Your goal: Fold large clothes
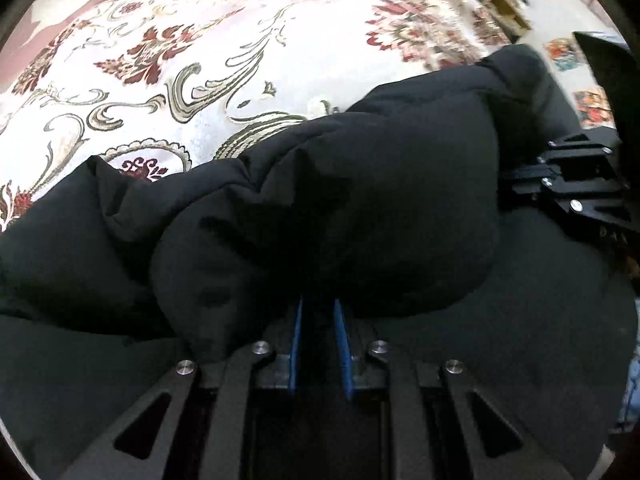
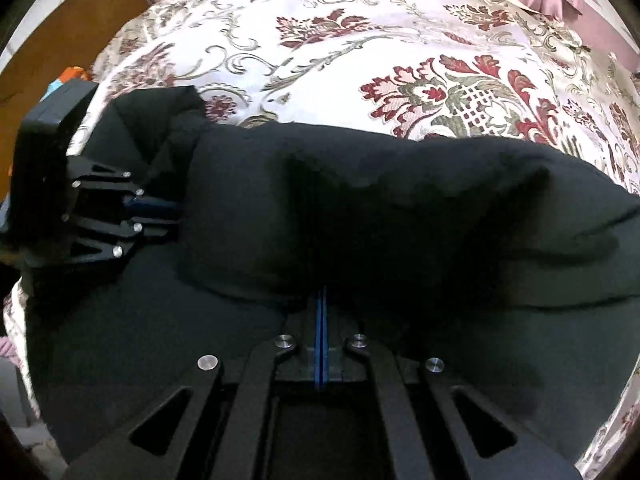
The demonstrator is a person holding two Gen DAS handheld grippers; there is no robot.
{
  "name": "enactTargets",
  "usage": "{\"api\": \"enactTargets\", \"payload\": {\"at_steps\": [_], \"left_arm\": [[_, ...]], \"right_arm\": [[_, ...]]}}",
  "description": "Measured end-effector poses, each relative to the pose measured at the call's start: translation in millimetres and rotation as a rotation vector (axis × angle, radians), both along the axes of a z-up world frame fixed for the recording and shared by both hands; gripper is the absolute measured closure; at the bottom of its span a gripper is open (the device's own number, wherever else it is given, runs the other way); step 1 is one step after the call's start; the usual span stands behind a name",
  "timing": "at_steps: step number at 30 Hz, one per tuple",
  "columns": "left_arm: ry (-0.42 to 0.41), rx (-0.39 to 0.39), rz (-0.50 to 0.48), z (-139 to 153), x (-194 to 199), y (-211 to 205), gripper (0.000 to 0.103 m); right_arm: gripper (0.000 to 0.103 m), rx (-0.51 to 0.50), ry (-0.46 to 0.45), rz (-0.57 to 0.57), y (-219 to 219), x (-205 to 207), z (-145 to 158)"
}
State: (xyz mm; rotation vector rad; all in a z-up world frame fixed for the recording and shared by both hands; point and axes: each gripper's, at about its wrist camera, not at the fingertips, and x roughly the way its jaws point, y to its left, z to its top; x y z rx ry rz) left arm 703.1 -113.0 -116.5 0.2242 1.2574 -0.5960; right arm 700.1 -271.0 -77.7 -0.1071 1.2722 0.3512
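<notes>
Cream bedspread with red floral brocade is stretching far behind. The black padded puffy jacket is lying near me, both my grippers pinching its raised fold: left gripper clenched on thick padding, right gripper clamped tight. Soft, bulky, probably slippery; hems are likely offering better hold.

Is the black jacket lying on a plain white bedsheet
No. The black jacket rests on a bedspread patterned with dark red flowers and grey-green scrolls on a pale ground.
</notes>
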Motion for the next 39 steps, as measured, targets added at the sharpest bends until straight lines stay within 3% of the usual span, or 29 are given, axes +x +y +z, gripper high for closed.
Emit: {"api": "enactTargets", "payload": {"at_steps": [4, 9, 14, 18, 23, 26, 28, 29, 33, 39], "left_arm": [[0.004, 0.009, 0.071, 2.3, 0.4, -1.4, 0.087], [-0.040, -0.039, 0.117, 27.6, -15.5, 11.7, 0.087], [-0.134, -0.024, 0.178, 49.0, -37.8, 20.4, 0.087], [-0.181, -0.051, 0.267, 66.2, -50.6, 31.6, 0.087], [-0.218, -0.119, 0.358, 80.9, -62.8, 43.3, 0.084], [-0.229, -0.112, 0.372, 85.3, -69.7, 41.6, 0.072], [-0.265, -0.121, 0.382, 91.4, -78.7, 42.2, 0.039], [-0.297, -0.134, 0.399, 96.6, -84.3, 44.3, 0.016], [-0.370, -0.186, 0.436, 117.1, -99.5, 50.9, 0.013], [-0.506, -0.173, 0.460, 145.4, -128.3, 53.6, 0.005]], "right_arm": [[0.103, 0.002, -0.027, -0.036, 2.9, 0.1, -0.2], [0.103, 0.078, -0.110, -0.067, -9.2, -22.3, 26.3], [0.072, 0.111, -0.194, -0.073, -12.5, -39.3, 47.8], [0.064, 0.059, -0.266, -0.039, -5.2, -50.0, 61.3], [0.044, 0.033, -0.356, -0.070, -8.9, -66.7, 85.0], [0.028, 0.046, -0.395, -0.103, -12.3, -77.3, 97.4], [0.026, 0.052, -0.418, -0.122, -14.3, -84.7, 105.1], [0.025, 0.052, -0.427, -0.128, -15.0, -88.6, 107.9], [0.015, 0.039, -0.472, -0.138, -15.8, -103.4, 117.0], [0.004, 0.067, -0.547, -0.198, -16.3, -127.3, 136.1]]}}
